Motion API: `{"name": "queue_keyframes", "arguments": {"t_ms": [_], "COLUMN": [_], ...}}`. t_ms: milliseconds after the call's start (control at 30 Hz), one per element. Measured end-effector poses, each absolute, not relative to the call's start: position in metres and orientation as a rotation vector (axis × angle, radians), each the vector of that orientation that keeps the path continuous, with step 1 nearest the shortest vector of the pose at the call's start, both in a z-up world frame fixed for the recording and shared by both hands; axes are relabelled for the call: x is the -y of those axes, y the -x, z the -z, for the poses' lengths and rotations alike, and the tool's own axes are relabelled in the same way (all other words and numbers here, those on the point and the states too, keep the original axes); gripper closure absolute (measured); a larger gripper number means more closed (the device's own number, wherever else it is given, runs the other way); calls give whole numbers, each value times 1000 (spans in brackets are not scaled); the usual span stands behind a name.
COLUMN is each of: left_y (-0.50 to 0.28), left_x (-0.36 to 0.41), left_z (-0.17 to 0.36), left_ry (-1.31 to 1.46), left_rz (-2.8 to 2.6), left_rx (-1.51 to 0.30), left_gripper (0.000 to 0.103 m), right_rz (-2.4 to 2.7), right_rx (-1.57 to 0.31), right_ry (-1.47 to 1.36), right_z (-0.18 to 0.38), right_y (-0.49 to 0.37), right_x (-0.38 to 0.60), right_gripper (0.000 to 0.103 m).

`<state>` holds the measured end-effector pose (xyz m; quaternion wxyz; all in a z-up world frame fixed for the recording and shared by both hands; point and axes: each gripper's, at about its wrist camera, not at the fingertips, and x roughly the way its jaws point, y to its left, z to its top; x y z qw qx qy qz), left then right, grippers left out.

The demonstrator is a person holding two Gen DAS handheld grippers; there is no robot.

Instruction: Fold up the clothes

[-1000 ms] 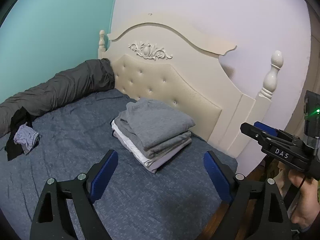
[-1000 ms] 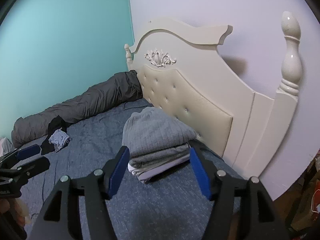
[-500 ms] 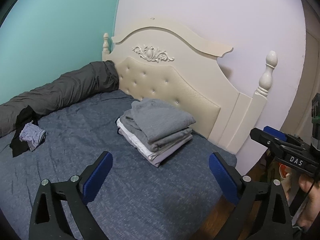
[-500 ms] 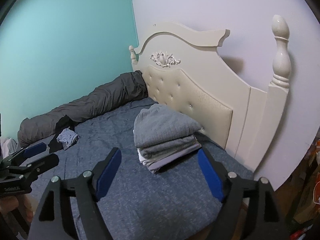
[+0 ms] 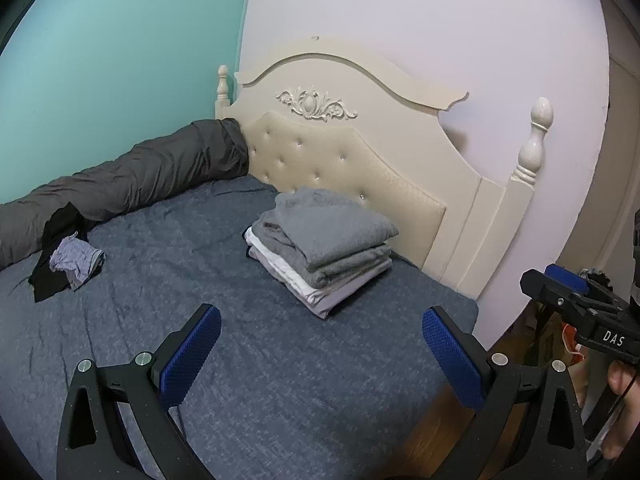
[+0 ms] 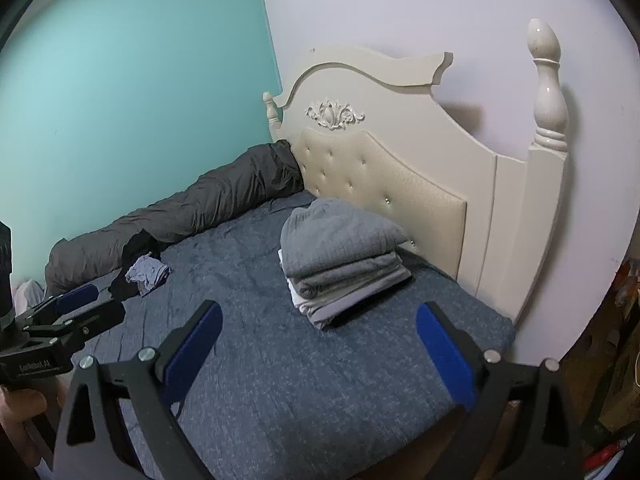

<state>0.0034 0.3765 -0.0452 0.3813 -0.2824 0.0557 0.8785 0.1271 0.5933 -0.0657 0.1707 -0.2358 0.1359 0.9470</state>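
In the left wrist view the left gripper (image 5: 320, 340) hangs over the blue bed (image 5: 280, 380) with its jaws spread wide and nothing between them. The stack (image 5: 322, 246) of folded clothes lies ahead, near the headboard (image 5: 352, 168) and close to the bed's right edge, touching neither pad. Bare cover runs from the jaws to the stack, and more lies open to the left as far as a small heap (image 5: 70, 266) of loose clothes beside the grey roll (image 5: 132, 176) along the teal wall. At the right the bed corner drops to the floor; there the right gripper (image 5: 576, 300) shows from the side, held by a hand (image 5: 624, 404). Compared with a second ago, the stack sits farther off and smaller, and more of the cover shows in front of it. In the right wrist view the right gripper (image 6: 318, 336) has its jaws opening, empty, with the stack (image 6: 340, 256) beyond them and well apart. The bed (image 6: 280, 380) ends just right of the right pad, at the corner under the bedpost (image 6: 548, 92). The heap (image 6: 144, 272) lies far left, and the left gripper (image 6: 76, 304) reaches in at the left edge. A second ago these jaws stood narrower and framed the stack closely; now it lies clear of them.
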Motion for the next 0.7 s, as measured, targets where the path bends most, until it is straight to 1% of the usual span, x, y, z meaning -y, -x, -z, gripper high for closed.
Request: {"name": "queue_keyframes", "arguments": {"t_ms": [700], "left_y": [-45], "left_x": [-333], "left_z": [50], "left_ry": [705], "left_rz": [-2280], "left_rx": [-117], "left_gripper": [0], "right_rz": [-2686], "right_rx": [-376], "right_ry": [648], "right_z": [76], "right_y": [-160], "right_x": [-557], "right_gripper": [4]}}
